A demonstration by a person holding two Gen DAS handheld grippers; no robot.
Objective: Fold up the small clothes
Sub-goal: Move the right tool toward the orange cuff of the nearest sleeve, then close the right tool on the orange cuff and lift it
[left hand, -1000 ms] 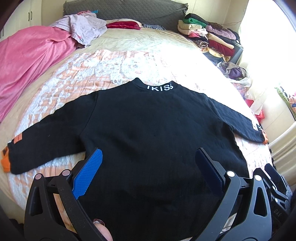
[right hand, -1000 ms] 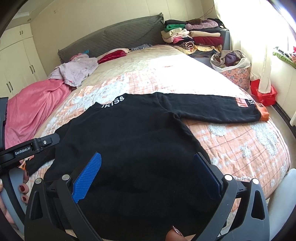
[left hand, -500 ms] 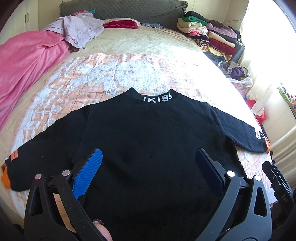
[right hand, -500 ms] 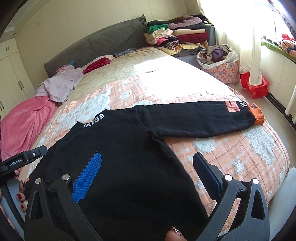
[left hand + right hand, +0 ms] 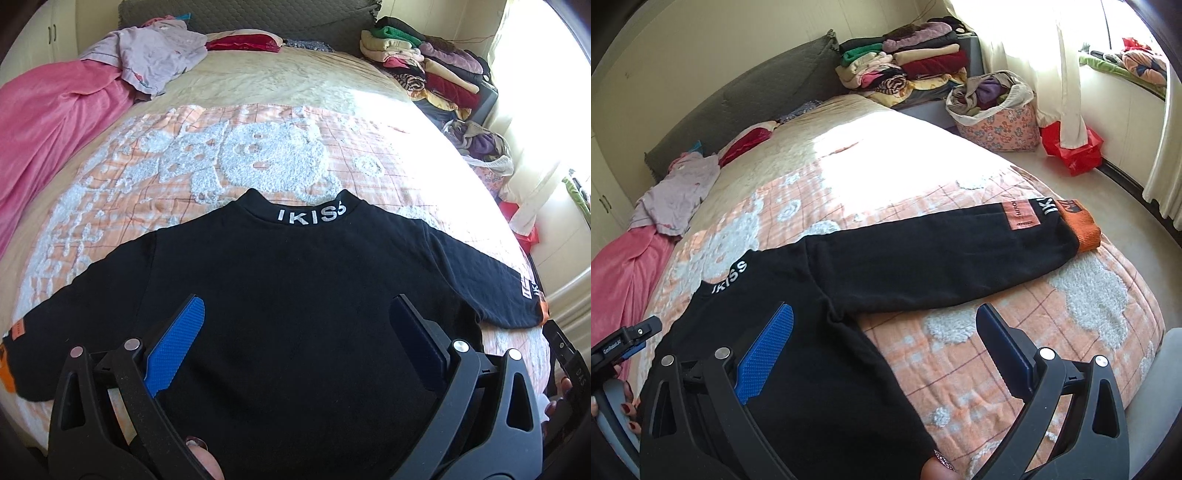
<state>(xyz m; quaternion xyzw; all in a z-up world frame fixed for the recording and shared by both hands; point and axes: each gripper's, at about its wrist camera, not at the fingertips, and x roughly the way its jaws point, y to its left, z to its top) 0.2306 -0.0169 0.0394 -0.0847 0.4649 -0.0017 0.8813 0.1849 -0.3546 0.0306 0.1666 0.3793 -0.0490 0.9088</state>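
Observation:
A small black sweatshirt (image 5: 295, 295) lies flat on the bed, back up, with white "IKISS" lettering on its collar (image 5: 312, 215) and both sleeves spread out. Its right sleeve (image 5: 942, 254) ends in an orange cuff (image 5: 1084, 229) near the bed's right edge. My left gripper (image 5: 297, 334) is open above the lower body of the sweatshirt with nothing between its fingers. Over the right side of the body and the bedspread beside it, my right gripper (image 5: 886, 339) is open too. The hem is hidden under both grippers.
The bed carries an orange and white patterned bedspread (image 5: 258, 158), a pink blanket (image 5: 48, 122) at the left and a lilac garment (image 5: 155, 59) near the headboard. Folded clothes (image 5: 905, 70) are stacked beyond the bed; a floral basket (image 5: 997, 118) and red bag (image 5: 1075, 147) stand on the floor.
Both grippers have drawn back and risen, so the sweatshirt sits lower in view. My right gripper has swung to the right, toward the outstretched sleeve and its orange cuff.

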